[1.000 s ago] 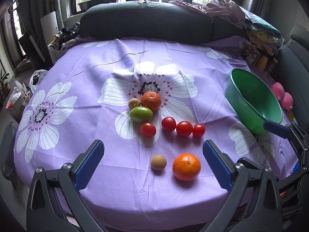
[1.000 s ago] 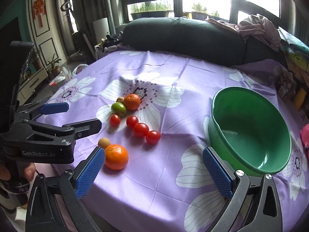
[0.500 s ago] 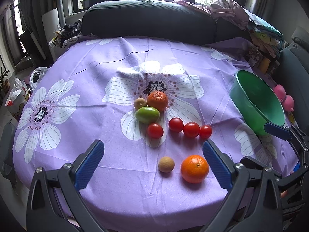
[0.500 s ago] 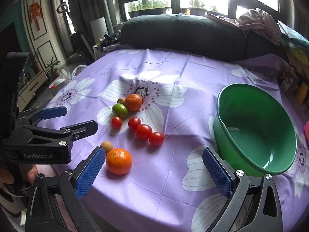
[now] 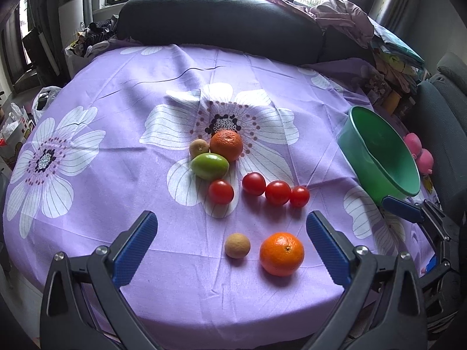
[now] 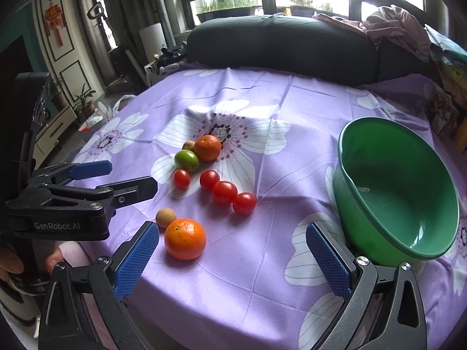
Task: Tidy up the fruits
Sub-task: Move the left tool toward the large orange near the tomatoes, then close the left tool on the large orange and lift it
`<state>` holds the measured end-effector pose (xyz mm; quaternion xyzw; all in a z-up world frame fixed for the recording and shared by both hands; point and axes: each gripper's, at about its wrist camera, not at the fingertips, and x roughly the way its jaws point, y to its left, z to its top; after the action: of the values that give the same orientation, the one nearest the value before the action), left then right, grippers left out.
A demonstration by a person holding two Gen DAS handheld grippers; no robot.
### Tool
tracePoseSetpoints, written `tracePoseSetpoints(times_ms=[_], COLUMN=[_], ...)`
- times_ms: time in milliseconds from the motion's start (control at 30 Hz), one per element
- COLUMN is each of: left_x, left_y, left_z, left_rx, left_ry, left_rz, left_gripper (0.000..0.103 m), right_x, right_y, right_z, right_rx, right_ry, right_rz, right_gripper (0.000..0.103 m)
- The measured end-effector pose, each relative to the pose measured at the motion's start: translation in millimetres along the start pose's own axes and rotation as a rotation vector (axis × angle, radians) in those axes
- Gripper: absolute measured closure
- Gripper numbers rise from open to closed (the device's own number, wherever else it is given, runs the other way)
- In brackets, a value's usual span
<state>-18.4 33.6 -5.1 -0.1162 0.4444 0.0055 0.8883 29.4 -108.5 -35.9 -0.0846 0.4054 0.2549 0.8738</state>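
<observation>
Fruit lies on a purple flowered cloth. A near orange (image 5: 281,253) (image 6: 185,238) and a small tan fruit (image 5: 237,245) lie between my left gripper's (image 5: 232,246) open fingers. Beyond lie several red tomatoes (image 5: 278,192), a green fruit (image 5: 210,166), a far orange (image 5: 226,145) and another small tan fruit (image 5: 199,147). An empty green bowl (image 6: 397,186) (image 5: 379,157) stands on the right. My right gripper (image 6: 232,255) is open and empty, near the near orange and the bowl.
A dark sofa back (image 5: 219,26) runs behind the table, with clothes (image 5: 344,20) piled at its right. A pink toy (image 5: 420,154) lies right of the bowl. The table edge is just in front of both grippers. The left gripper shows in the right wrist view (image 6: 102,183).
Both grippers have moved forward and lower toward the fruit, which now looks nearer. Both stay open. No fruit has moved.
</observation>
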Motion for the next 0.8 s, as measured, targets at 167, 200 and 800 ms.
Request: tracePoseSetpoints(times_ms=[167, 200, 800], left_x=[5.7, 6.9, 15.3], left_y=[-0.5, -1.0, 0.6], left_z=[-1.7, -2.3, -22.5], left_rx=[-0.034, -0.037, 0.031], left_ry=[0.047, 0.053, 0.090], left_rz=[-0.116, -0.124, -0.203], left_gripper=[0.001, 0.001, 0.006], right_x=[2.8, 3.7, 25.9], right_y=[-1.5, -1.5, -1.6], right_z=[-4.1, -4.9, -21.6], right_rx=[0.017, 0.020, 0.037], right_ry=[0.013, 0.017, 0.094], right_rz=[0.027, 0.033, 0.146], right_gripper=[0.002, 0.002, 0.019])
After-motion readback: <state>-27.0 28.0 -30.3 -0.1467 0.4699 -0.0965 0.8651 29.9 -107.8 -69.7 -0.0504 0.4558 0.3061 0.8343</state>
